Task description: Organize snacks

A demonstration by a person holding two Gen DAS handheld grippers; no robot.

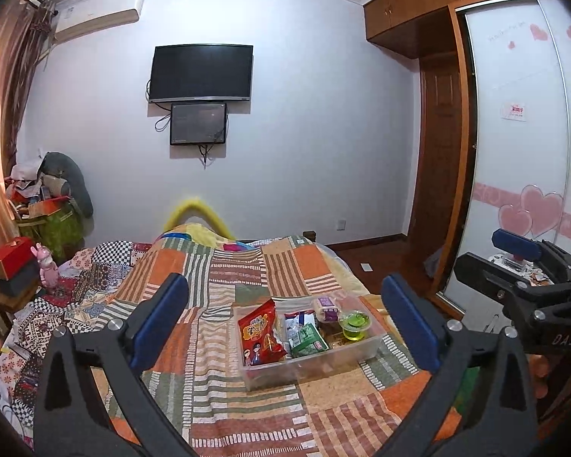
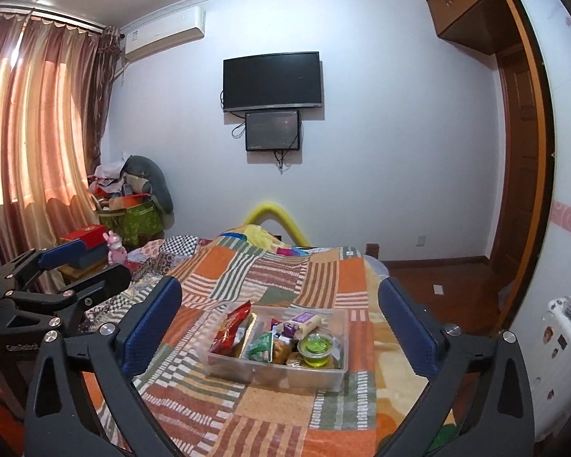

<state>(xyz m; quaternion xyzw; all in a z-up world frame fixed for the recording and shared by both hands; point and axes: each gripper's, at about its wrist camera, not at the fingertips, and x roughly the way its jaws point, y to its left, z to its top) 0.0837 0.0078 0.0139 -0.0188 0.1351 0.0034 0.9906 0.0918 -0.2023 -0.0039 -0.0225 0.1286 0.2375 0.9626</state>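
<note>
Both tools are spread wide with nothing between the pads: my left tool and my right tool each hang above the bed, aimed a little downward at the bin. From the left wrist view I can also see the right tool off at the edge, well clear of the bin.

The bin sits on the patchwork cover, near the bed's right side. It already holds the snacks: a red bag standing at its left end, a green pack in the middle, a purple pack toward the back, and a green jelly cup at the right. I see no loose snacks on the cover around it, though the bed's cluttered left side is hard to read.

My judgement: the sorting looks done or nearly so, and I am clear of the bin. The next move calls for checking that nothing was missed; if the red bag needs laying flat, I would approach from above with one tool.
</note>
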